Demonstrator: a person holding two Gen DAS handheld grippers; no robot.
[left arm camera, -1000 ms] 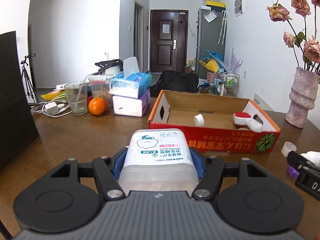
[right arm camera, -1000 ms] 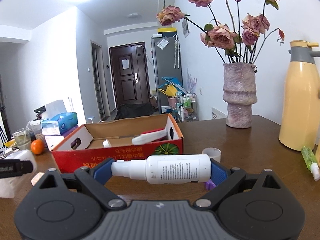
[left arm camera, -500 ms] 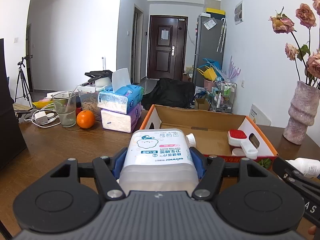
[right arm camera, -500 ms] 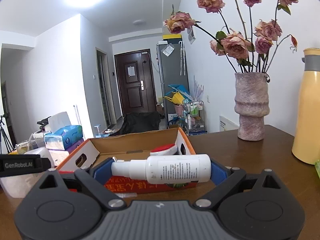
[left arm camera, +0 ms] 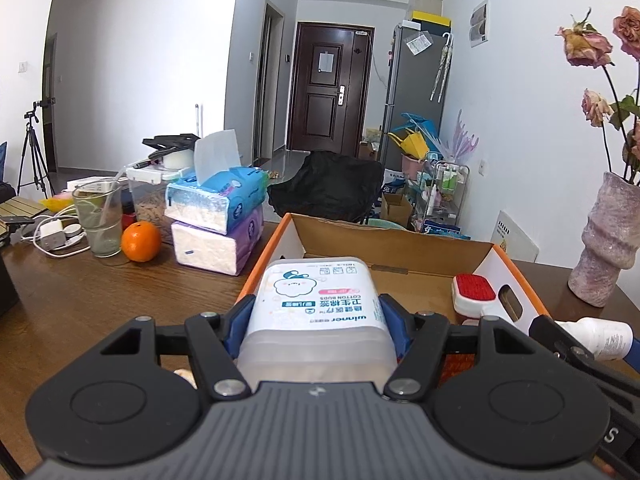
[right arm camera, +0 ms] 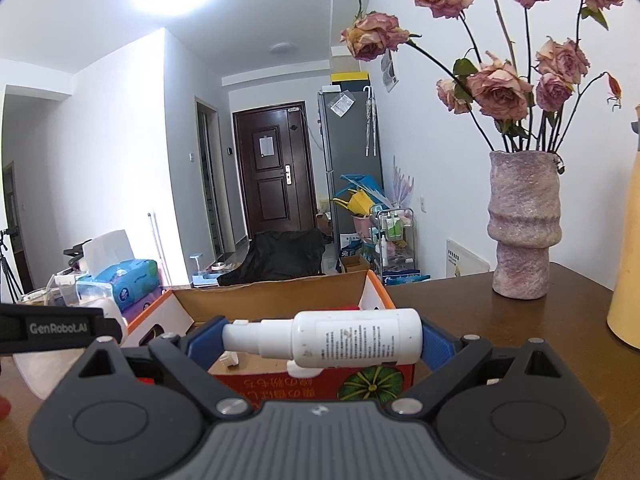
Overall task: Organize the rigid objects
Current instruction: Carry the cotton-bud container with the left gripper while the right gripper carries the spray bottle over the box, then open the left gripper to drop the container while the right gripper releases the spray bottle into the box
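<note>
My left gripper [left arm camera: 318, 320] is shut on a translucent cotton-bud box [left arm camera: 316, 304] with a white printed lid, held over the near wall of an open cardboard box [left arm camera: 384, 248] with orange and red sides. A red-and-white brush [left arm camera: 474, 294] lies inside that box at the right. My right gripper [right arm camera: 324, 340] is shut on a white spray bottle [right arm camera: 340, 338] held sideways, nozzle to the left, just above the cardboard box [right arm camera: 272, 298] near its front wall. In the left wrist view the spray bottle [left arm camera: 604, 336] shows at the right edge.
Stacked tissue packs [left arm camera: 218, 220], an orange [left arm camera: 141, 241], a glass [left arm camera: 99, 220] and chargers sit left of the box on the brown table [left arm camera: 80, 304]. A pink vase with dried roses [right arm camera: 522, 224] and a yellow jug [right arm camera: 628, 272] stand to the right.
Both grippers have moved forward toward the cardboard box with their objects still held; the box now looms closer, and the small cup and purple item on the table have dropped out of sight.
</note>
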